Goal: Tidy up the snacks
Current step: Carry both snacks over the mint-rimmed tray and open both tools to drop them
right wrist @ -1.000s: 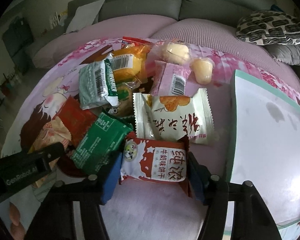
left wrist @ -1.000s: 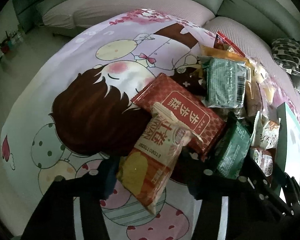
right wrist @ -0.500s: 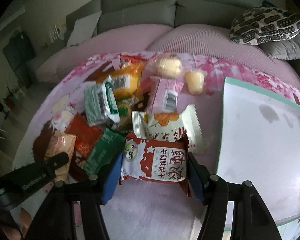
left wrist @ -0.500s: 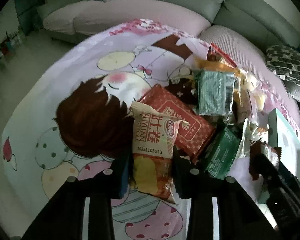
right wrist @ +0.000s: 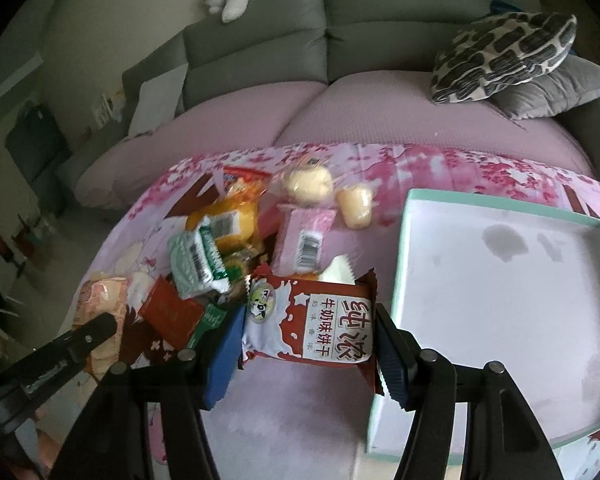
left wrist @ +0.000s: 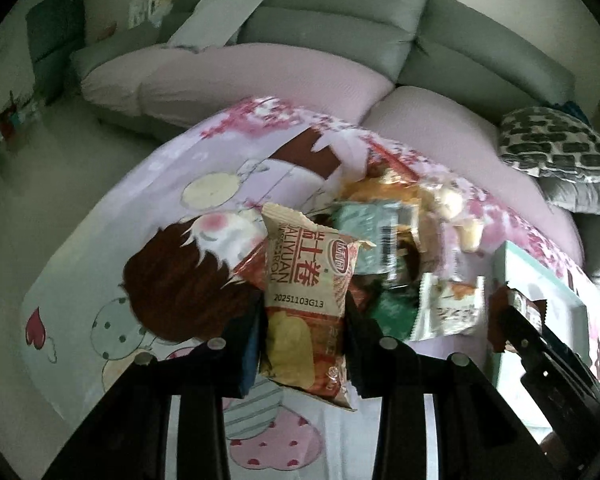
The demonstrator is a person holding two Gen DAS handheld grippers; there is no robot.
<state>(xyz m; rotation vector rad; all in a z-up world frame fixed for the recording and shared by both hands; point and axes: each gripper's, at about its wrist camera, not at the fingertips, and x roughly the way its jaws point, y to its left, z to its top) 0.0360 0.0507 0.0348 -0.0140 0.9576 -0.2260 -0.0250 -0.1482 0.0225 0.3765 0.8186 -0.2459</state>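
Left wrist: egg-roll packet (left wrist: 306,304) clenched between fingers (left wrist: 250,344); right fingers (right wrist: 392,364) around biscuit packet (right wrist: 308,324).

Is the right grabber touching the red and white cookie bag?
Touching. The right wrist view shows the right gripper pads pressed against both ends of the cookie bag.
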